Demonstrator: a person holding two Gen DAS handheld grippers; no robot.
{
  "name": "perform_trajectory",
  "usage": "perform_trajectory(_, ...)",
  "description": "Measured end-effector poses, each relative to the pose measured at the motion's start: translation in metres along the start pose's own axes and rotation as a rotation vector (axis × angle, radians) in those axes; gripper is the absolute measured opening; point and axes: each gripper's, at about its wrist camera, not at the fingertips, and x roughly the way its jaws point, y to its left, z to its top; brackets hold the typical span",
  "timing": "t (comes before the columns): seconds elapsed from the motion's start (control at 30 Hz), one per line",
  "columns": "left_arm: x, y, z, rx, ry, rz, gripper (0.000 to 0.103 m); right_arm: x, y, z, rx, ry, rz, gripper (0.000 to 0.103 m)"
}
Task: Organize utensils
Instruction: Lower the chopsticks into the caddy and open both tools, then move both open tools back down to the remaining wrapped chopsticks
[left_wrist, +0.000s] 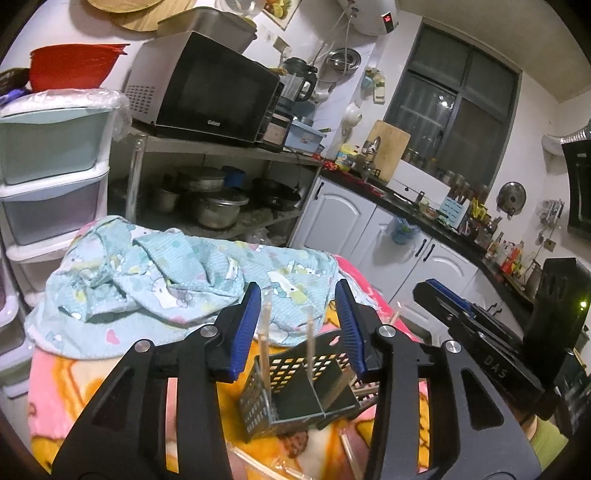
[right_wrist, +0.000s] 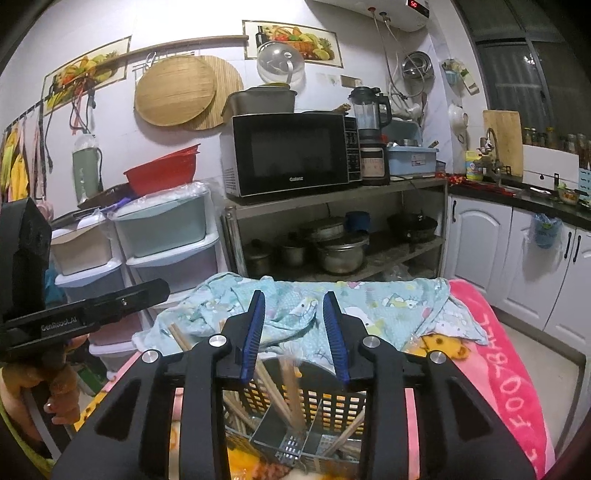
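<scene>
A black perforated utensil holder (left_wrist: 295, 391) with compartments stands on a pink and orange blanket. Wooden chopsticks (left_wrist: 266, 339) stand in it, and a few more lie on the blanket beside it (left_wrist: 258, 461). My left gripper (left_wrist: 299, 306) is open and empty, just above the holder. In the right wrist view the same holder (right_wrist: 295, 417) sits below my right gripper (right_wrist: 295, 314), which is open and empty above it. Several chopsticks (right_wrist: 291, 391) lean inside its compartments. The right gripper's body shows at the right of the left wrist view (left_wrist: 480, 332).
A crumpled light blue cartoon cloth (left_wrist: 166, 273) lies behind the holder. A pink towel (right_wrist: 517, 369) drapes on the right. A steel rack with a microwave (right_wrist: 291, 155) and pots, plastic drawers (right_wrist: 166, 236), and white cabinets (right_wrist: 517, 258) stand beyond.
</scene>
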Motion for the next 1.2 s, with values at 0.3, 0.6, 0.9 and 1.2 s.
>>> perform_trajectory(0.3, -0.016, 0.008, -0.004, -0.028, -0.005, 0.027, 0.076, -0.019, -0.002, -0.005, 0.017, 0.014, -0.022, 0.045)
perform_trajectory(0.6, -0.035, 0.017, -0.011, -0.057, -0.016, 0.046, 0.092, -0.041, -0.001, -0.013, 0.017, 0.034, -0.022, 0.049)
perform_trajectory(0.9, -0.044, 0.021, -0.022, -0.079, -0.001, 0.063, 0.092, -0.051, 0.001, -0.028, 0.020, 0.076, -0.023, 0.050)
perform_trajectory(1.2, -0.046, 0.024, -0.037, -0.085, 0.031, 0.076, 0.092, -0.054, 0.005, -0.043, 0.009, 0.123, -0.011, 0.050)
